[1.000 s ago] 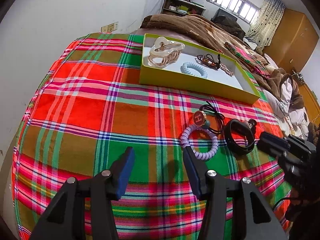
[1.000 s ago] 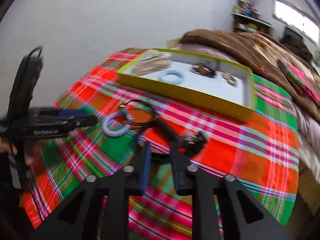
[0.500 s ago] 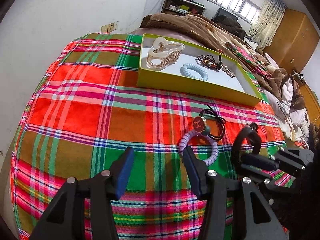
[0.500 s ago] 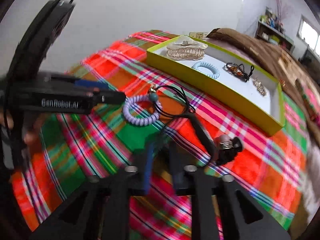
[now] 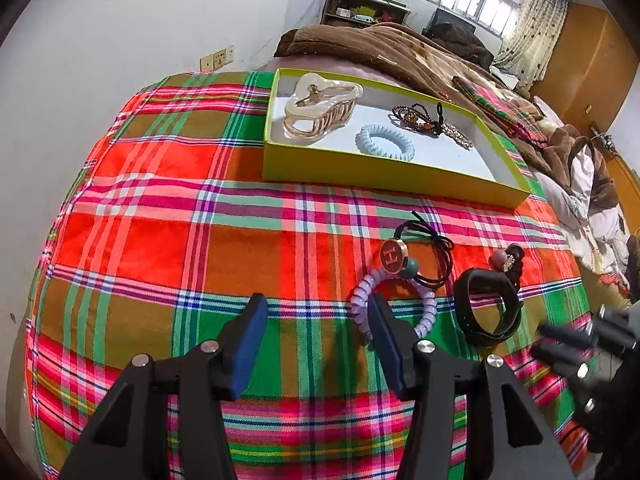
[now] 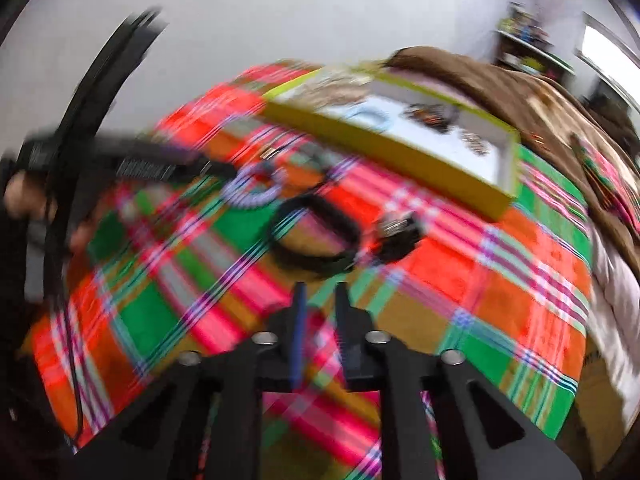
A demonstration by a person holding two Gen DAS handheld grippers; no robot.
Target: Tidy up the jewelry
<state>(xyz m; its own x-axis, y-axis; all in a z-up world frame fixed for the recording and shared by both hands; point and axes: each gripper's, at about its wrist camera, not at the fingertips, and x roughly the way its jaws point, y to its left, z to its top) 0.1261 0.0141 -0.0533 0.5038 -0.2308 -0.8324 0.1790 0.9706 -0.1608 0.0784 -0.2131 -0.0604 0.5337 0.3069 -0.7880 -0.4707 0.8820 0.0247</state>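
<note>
A yellow-green tray [image 5: 384, 178] at the back of the plaid cloth holds a cream claw clip [image 5: 320, 110], a pale blue coil tie [image 5: 385, 145] and dark beaded pieces [image 5: 420, 118]. On the cloth lie a lilac coil tie [image 5: 426, 322], a black cord tie with a round "H" charm [image 5: 394, 256] and a black band [image 5: 486, 312] with a pink bead. My left gripper [image 5: 316, 324] is open and empty, its right finger at the lilac tie. My right gripper [image 6: 320, 300] has a narrow gap, holds nothing, and sits just short of the black band [image 6: 316, 236].
The plaid cloth [image 5: 168, 208] covers the bed end, with a white wall at left. A brown blanket [image 5: 384, 48] and bedding lie behind the tray. The right gripper shows blurred at the right edge of the left wrist view [image 5: 576, 344].
The black band was held lifted by my right gripper half a second ago; now it lies flat on the cloth and the right gripper has drawn back. The left gripper has barely moved.
</note>
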